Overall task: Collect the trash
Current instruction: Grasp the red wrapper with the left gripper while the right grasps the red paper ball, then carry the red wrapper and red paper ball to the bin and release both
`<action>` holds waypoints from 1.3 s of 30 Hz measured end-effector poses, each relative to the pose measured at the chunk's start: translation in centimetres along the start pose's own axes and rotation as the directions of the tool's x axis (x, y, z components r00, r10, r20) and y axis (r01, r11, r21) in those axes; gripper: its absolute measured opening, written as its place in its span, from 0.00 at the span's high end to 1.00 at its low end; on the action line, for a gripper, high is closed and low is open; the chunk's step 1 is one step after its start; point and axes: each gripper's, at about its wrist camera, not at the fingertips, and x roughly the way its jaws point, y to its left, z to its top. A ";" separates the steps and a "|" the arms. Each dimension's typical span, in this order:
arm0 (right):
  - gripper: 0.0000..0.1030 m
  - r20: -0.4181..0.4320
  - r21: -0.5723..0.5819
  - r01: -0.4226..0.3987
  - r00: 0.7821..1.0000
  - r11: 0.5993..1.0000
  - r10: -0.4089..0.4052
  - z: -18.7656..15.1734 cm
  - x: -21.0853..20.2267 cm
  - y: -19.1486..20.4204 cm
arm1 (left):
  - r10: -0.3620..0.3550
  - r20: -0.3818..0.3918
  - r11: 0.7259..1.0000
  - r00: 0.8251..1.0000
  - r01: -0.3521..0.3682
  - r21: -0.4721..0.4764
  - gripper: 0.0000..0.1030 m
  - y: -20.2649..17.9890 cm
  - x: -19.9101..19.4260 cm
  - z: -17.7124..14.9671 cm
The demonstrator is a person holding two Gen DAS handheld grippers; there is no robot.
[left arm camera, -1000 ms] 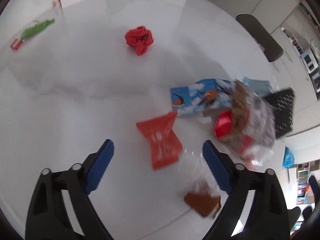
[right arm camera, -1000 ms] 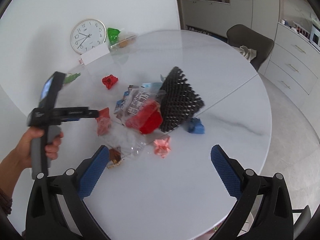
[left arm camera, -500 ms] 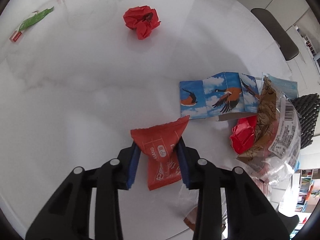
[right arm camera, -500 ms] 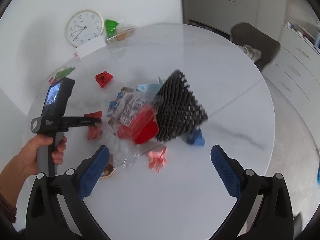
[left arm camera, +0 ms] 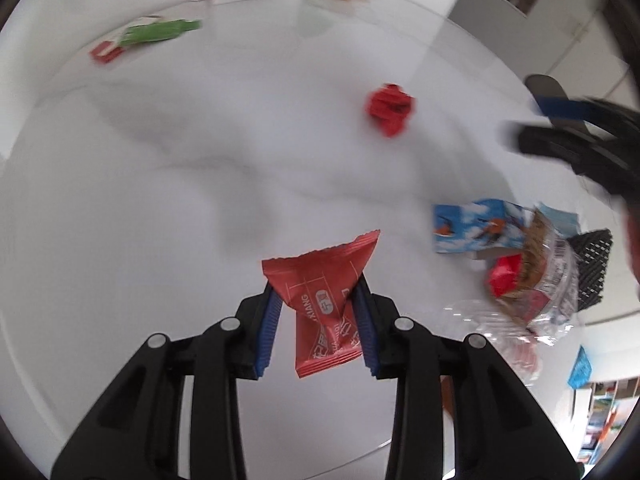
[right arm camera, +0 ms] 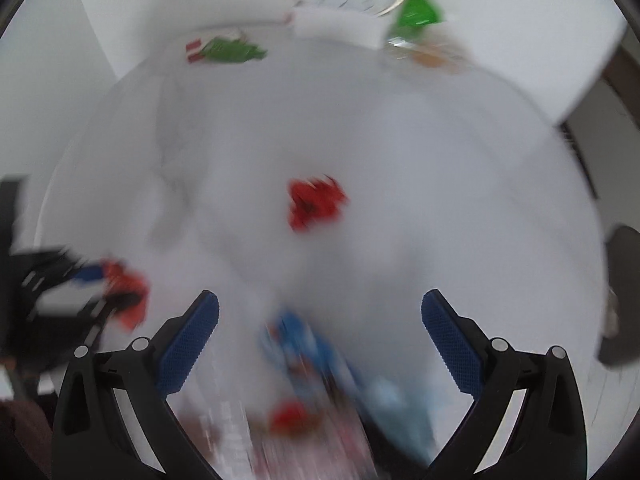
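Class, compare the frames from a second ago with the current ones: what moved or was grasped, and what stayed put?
The left gripper closed on the red snack wrapper and now holds it. The right gripper, open throughout, swung left and forward over the table toward the crumpled red paper, blurring its view. That paper, the green wrapper and the bird-print carton stayed put.

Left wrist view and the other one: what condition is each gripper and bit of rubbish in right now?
left gripper: shut on the red wrapper
red wrapper: pinched between the fingers, creased
right gripper: open, holding nothing
red paper ball: crumpled, lying loose on the table
green wrapper: lying flat near the far edge
bird-print carton: flattened, beside the clear bag
clear bag: lying on the table with trash inside
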 end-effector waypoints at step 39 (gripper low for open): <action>0.54 -0.084 0.842 0.153 0.985 0.517 -0.154 -59.0 -10.6 5.9 | -0.301 -0.283 0.538 0.911 0.407 0.738 0.67 -28.8 -10.3 -22.4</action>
